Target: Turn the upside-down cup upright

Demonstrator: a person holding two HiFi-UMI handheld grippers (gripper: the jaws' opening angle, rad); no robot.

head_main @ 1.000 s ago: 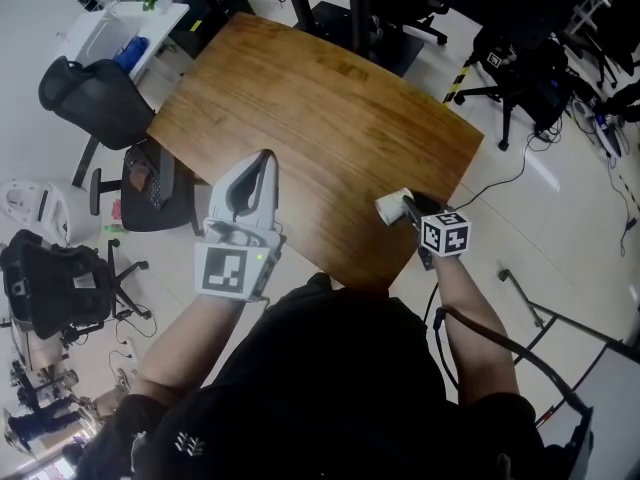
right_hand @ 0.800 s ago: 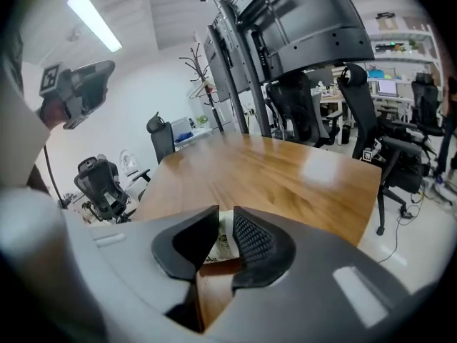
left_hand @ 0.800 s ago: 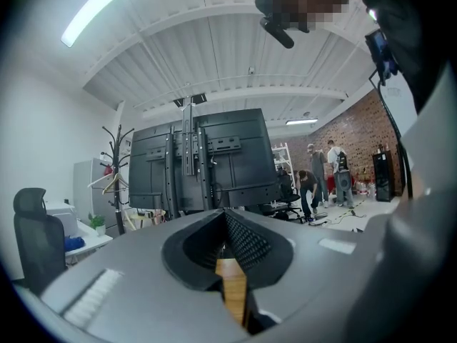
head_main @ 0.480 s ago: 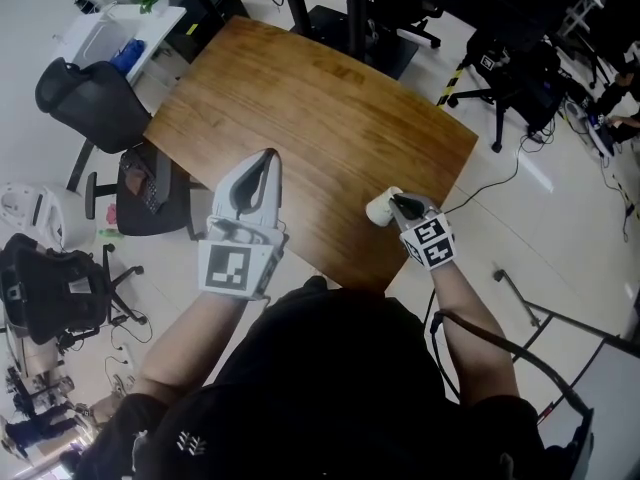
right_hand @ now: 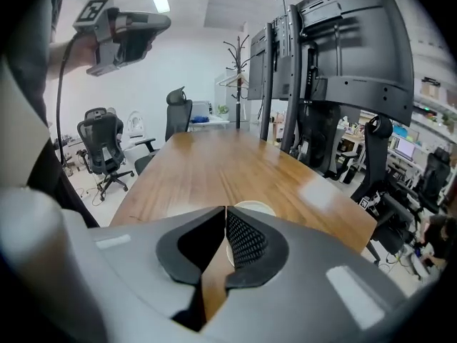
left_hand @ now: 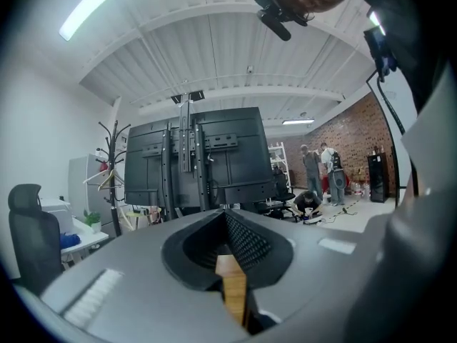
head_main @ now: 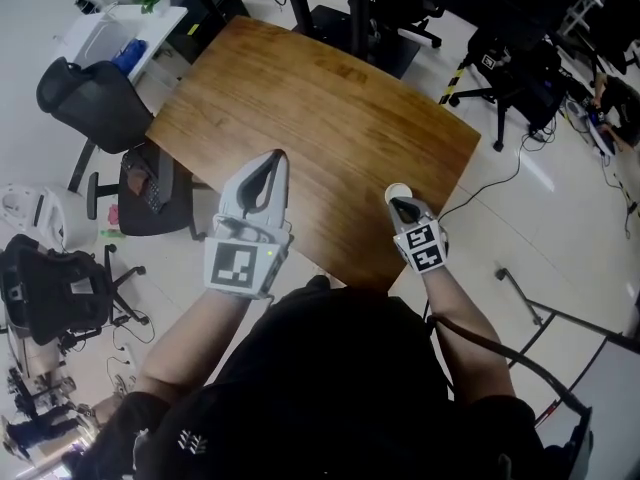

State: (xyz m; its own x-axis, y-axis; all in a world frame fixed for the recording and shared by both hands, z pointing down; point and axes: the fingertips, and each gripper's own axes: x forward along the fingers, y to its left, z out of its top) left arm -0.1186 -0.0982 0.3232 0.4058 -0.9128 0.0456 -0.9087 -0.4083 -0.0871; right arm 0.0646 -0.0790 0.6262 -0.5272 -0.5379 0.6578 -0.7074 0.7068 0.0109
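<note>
A white paper cup (head_main: 396,192) stands mouth up near the front right corner of the wooden table (head_main: 320,108). My right gripper (head_main: 399,205) points down at the cup's near side. In the right gripper view the round rim (right_hand: 255,207) shows just past the tips of my right gripper (right_hand: 224,211), and cream cup wall shows in the slit between the jaws. The jaws have just been closing and pinch the thin wall at the rim. My left gripper (head_main: 272,156) hovers level over the table's front edge, shut and holding nothing; in its own view my left gripper (left_hand: 226,214) has its tips touching.
Black office chairs (head_main: 95,98) stand left of the table. Monitor stands (right_hand: 335,48) and a coat rack (right_hand: 238,70) line the table's far side. Cables (head_main: 515,173) run over the floor at the right. People (left_hand: 321,170) are far off by a brick wall.
The cup went from lying on its side to mouth up. My right gripper rolled and shifted slightly along the table's front right corner with it. My left gripper stayed put.
</note>
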